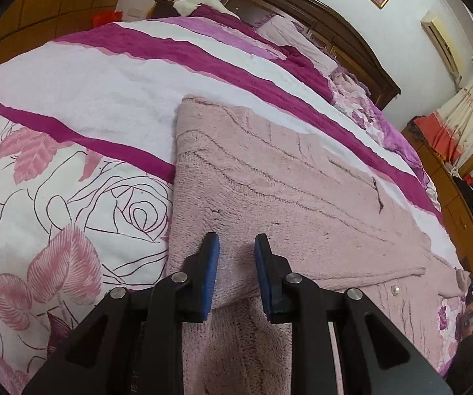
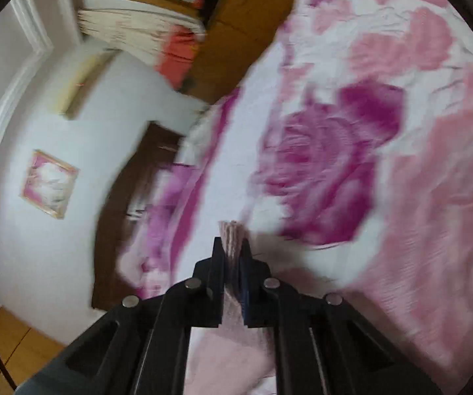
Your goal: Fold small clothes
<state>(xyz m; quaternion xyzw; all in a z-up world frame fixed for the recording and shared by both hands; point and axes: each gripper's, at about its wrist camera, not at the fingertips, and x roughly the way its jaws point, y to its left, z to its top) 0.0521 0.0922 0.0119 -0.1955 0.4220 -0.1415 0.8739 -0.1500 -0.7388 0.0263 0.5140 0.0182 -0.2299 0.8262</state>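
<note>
Pink fleece garment (image 1: 286, 191) lies spread on the bed's floral purple-and-white duvet (image 1: 72, 105), one edge folded over. Left tool (image 1: 236, 250) hovers above its near part, blue pads (image 1: 211, 263) spread apart, nothing between them. Right tool (image 2: 231, 247) is pressed together, pinching a bunched edge of the garment (image 2: 231, 233). Right view is motion-blurred.

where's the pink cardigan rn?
The pink cardigan lies spread on the floral bedspread, directly ahead of the open left gripper in the left wrist view; the right gripper pinches one edge of it.
</note>
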